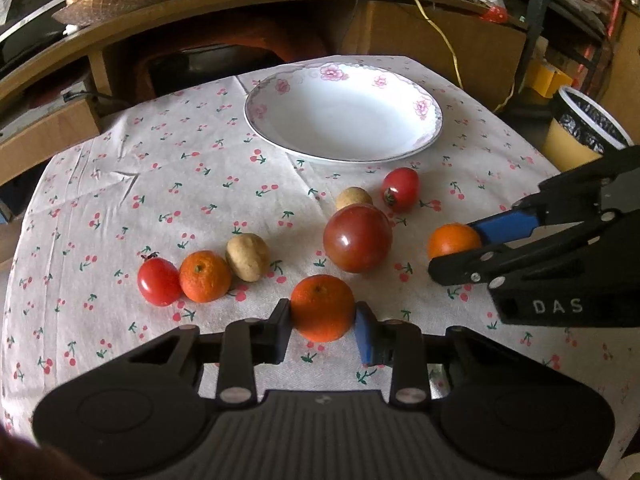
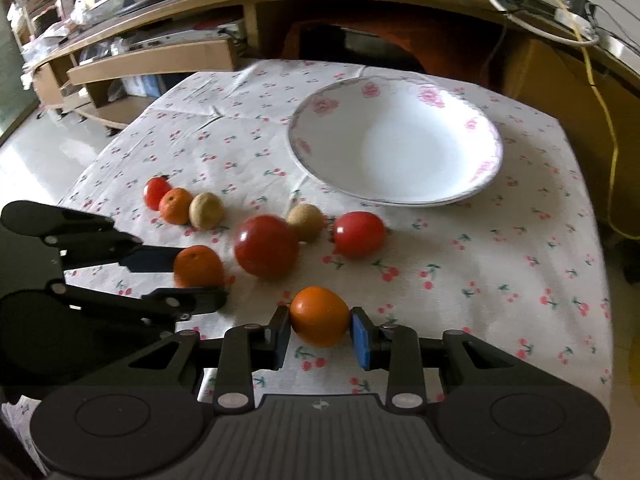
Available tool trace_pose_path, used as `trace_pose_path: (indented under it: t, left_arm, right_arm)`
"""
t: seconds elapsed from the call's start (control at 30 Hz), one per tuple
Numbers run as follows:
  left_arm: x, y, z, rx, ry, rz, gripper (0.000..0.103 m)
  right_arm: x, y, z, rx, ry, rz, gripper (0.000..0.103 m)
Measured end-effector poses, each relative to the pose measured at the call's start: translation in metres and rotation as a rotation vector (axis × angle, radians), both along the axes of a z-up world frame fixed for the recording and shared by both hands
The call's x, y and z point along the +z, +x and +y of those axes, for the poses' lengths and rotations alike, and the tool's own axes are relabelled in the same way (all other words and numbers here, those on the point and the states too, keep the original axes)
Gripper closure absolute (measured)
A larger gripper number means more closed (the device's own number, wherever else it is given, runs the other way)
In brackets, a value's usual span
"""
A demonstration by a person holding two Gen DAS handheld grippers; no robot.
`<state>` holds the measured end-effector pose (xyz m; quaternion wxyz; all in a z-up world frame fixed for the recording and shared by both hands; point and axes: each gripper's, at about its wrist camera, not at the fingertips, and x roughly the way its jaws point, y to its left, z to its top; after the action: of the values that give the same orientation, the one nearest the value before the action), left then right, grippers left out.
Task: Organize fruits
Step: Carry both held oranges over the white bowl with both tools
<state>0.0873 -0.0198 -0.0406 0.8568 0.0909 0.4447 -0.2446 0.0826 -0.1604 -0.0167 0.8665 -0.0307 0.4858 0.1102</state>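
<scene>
Both grippers are gripping oranges: left gripper [image 1: 323, 320] on one orange [image 1: 322, 307], right gripper [image 2: 320, 330] on another [image 2: 319, 315]. Pickup is under way. Next, I judge, is lifting them into the plate [image 1: 344, 80].

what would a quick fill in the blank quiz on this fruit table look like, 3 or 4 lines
1. The left gripper is shut on an ____.
2. The white flowered plate holds ____ fruit.
3. The large dark red tomato lies between the two held oranges and the ____.
4. The right gripper is shut on another orange, so ____ grippers hold fruit.

Missing words: orange; no; plate; both
</scene>
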Motion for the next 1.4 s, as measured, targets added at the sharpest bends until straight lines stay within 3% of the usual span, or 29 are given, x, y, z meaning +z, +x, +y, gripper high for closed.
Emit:
trace_pose_path:
  t: [0.3,0.83,1.4]
  left_arm:
    - [0.020,0.011,-0.006,0.027,-0.054,-0.032,0.065]
    - [0.046,0.066,-0.029,0.044,-0.131,-0.133,0.065]
    - [0.030,0.103,-0.047,0.053,-0.177,-0.108,0.065]
  right_arm:
    - [0.016,0.008,-0.003,-0.039,-0.009,-0.053,0.071]
    - [0.033,0.063,-0.023,-0.163,-0.025,-0.153,0.071]
    - [0.014,0.100,-0.051,-0.246,0.033,-0.095,0.071]
